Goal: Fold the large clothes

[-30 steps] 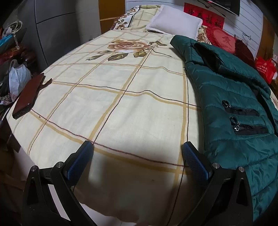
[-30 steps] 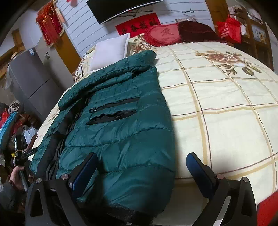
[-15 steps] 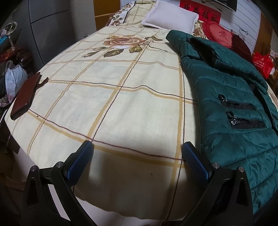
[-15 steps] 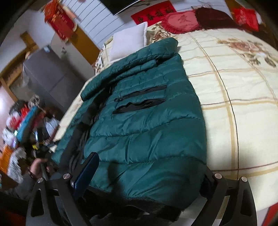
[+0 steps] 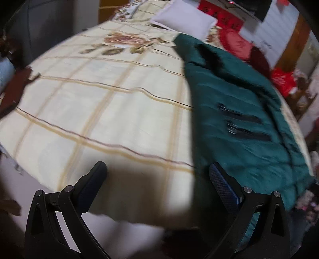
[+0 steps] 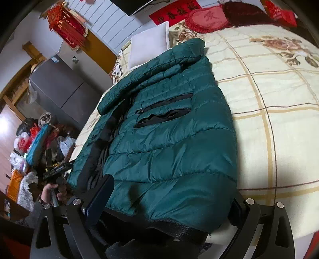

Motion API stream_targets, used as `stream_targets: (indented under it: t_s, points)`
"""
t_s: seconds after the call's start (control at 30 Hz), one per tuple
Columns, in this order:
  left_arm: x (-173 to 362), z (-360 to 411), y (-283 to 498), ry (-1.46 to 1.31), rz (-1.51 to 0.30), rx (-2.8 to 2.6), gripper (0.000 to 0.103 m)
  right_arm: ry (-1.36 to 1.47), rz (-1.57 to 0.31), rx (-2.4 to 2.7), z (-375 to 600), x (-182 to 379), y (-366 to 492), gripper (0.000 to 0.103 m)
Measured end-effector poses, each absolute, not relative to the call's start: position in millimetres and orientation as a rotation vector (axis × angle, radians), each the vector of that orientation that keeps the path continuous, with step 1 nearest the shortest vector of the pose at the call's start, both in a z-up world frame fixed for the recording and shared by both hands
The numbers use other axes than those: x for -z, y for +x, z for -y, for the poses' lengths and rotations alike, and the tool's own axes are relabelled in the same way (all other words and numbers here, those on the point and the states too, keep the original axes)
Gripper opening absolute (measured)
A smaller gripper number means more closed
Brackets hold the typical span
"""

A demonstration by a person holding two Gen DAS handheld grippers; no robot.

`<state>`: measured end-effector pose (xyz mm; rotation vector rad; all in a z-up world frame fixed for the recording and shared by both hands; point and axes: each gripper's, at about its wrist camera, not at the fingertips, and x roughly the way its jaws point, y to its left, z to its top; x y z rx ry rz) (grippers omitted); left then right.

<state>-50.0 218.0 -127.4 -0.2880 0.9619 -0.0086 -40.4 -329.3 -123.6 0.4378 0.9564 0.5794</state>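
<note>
A dark green puffer jacket (image 6: 171, 127) lies flat on the cream checked bed cover (image 6: 279, 103), two black zip pockets facing up; it also shows blurred in the left wrist view (image 5: 239, 111) on the right. My right gripper (image 6: 169, 201) is open, its jaws straddling the jacket's black hem at the bed's near edge; its right finger is mostly hidden under the hem. My left gripper (image 5: 157, 179) is open and empty above the bed's near edge, its right fingertip (image 5: 219, 179) close to the jacket's left edge.
A white pillow (image 6: 149, 43) and red cushions (image 6: 207, 18) lie at the head of the bed. A grey cabinet (image 6: 59, 87) and piled bags (image 6: 33, 143) stand left of the bed. A hand (image 6: 49, 193) holding the other gripper shows at lower left.
My right gripper has moved in over the jacket's hem. My left gripper has swung right toward the jacket, blurring its view.
</note>
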Motion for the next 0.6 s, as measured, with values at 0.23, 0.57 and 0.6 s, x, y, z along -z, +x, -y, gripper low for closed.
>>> stream_targets:
  t_s: [0.23, 0.57, 0.6]
  points:
    - [110, -183, -74, -0.344, -0.903, 0.282, 0.102, 0.507, -0.933, -0.649, 334, 131, -37, 0.085]
    - [120, -156, -60, -0.287, -0.943, 0.295, 0.102, 0.509, -0.96, -0.684, 334, 129, -35, 0.085]
    - [121, -164, -60, -0.322, -0.936, 0.297, 0.102, 0.509, -0.959, -0.685, 335, 129, -36, 0.085]
